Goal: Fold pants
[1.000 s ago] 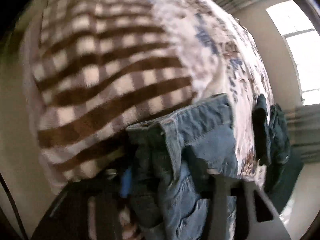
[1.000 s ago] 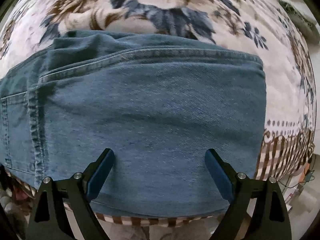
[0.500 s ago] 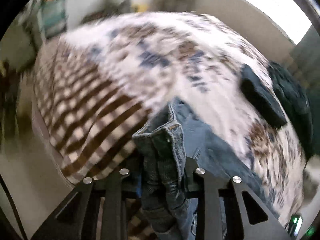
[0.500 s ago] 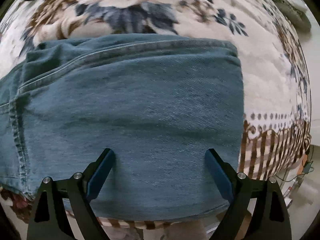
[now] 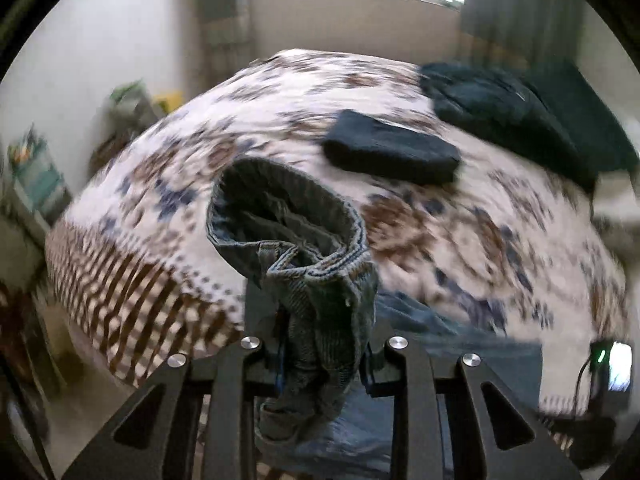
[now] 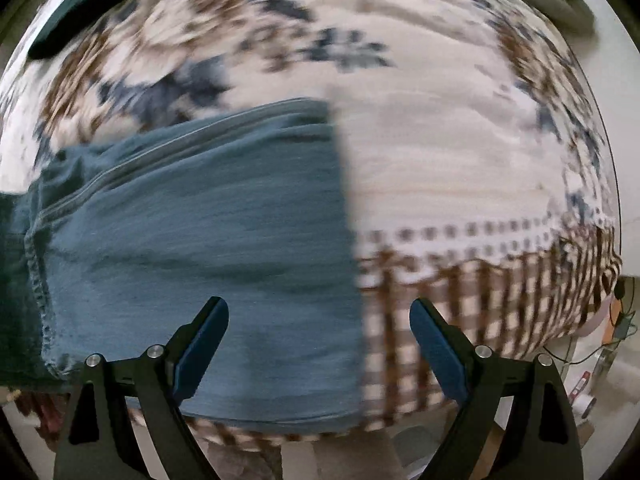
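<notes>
The left tool (image 5: 322, 354) pinches a bunched hem of the jeans (image 5: 292, 240), lifted above the flowered bed (image 5: 460, 232); its jaws are narrow on the denim. Far right, a dark folded garment (image 5: 390, 150) lies on the cover. The right tool (image 6: 318, 344) stands wide, holding nothing, over the jeans' flat end near the bed's edge.
</notes>
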